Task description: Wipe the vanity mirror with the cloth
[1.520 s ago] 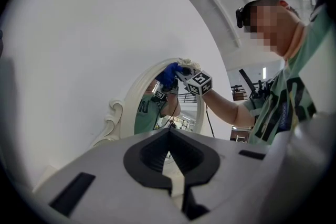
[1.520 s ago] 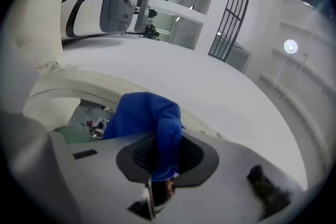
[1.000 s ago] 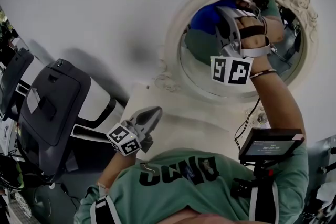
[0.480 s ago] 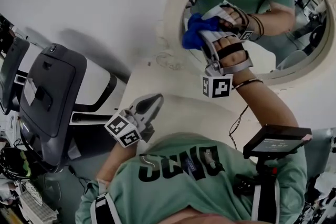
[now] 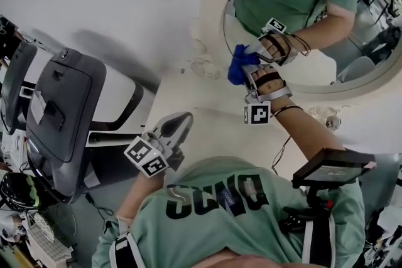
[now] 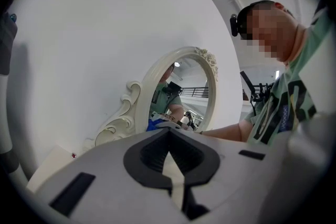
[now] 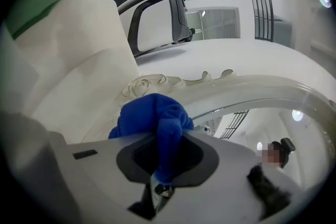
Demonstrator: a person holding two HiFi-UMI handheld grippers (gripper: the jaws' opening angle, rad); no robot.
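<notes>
Comparing with the head view half a second back, I read the right gripper [image 5: 246,63] as lower on the mirror [image 5: 314,75]. It now sits at the lower left edge of the glass, close to the frame; before, it worked higher on the glass. Its jaws are pinching the blue cloth [image 5: 237,64]. The right gripper view confirms this: the cloth [image 7: 152,115] is clamped between the jaws and bulges out past them, in front of the carved frame. One second back the cloth was at the top of the glass. The left gripper [image 5: 181,123] has not shifted. It hangs at lower centre-left of the frame, jaws pressed together on nothing, well apart from the mirror.
</notes>
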